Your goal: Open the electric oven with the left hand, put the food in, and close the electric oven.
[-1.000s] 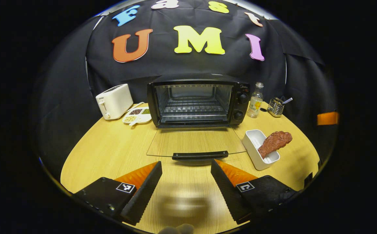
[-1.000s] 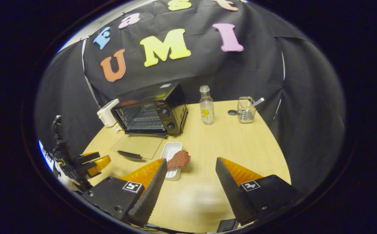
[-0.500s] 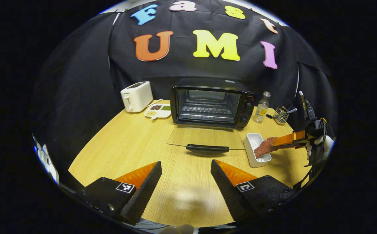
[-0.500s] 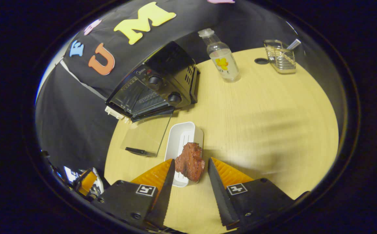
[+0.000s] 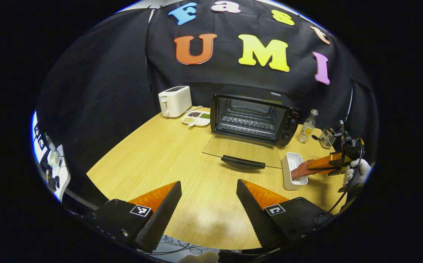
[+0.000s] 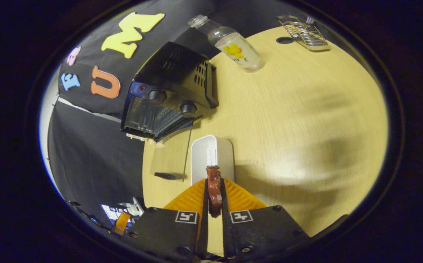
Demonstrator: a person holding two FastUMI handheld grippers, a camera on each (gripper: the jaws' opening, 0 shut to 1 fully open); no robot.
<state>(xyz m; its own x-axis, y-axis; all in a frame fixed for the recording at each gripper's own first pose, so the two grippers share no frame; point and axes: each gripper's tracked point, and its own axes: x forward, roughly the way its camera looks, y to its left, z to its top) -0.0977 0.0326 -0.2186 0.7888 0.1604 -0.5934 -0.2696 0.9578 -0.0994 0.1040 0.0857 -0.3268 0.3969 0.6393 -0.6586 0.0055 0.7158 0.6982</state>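
The black electric oven (image 5: 254, 118) (image 6: 167, 95) stands at the back of the table, its glass door (image 5: 242, 152) lying flat open with the handle toward me. A reddish-brown piece of food (image 6: 214, 190) (image 5: 300, 169) hangs over the white tray (image 6: 211, 155) (image 5: 292, 174) right of the door. My right gripper (image 6: 214, 190) (image 5: 315, 166) is shut on the food, both fingers pressed against its sides. My left gripper (image 5: 208, 204) is open over the near table edge, well back from the oven, with nothing between its fingers.
A white toaster (image 5: 175, 101) and a divided snack dish (image 5: 196, 118) sit left of the oven. A small bottle (image 5: 306, 128) (image 6: 233, 45) and a wire holder (image 5: 327, 137) (image 6: 302, 31) stand to its right. A gloved hand (image 5: 355, 171) holds the right gripper.
My right gripper came down over the tray and shut on the food. My left gripper drew back and leftward from the open oven door.
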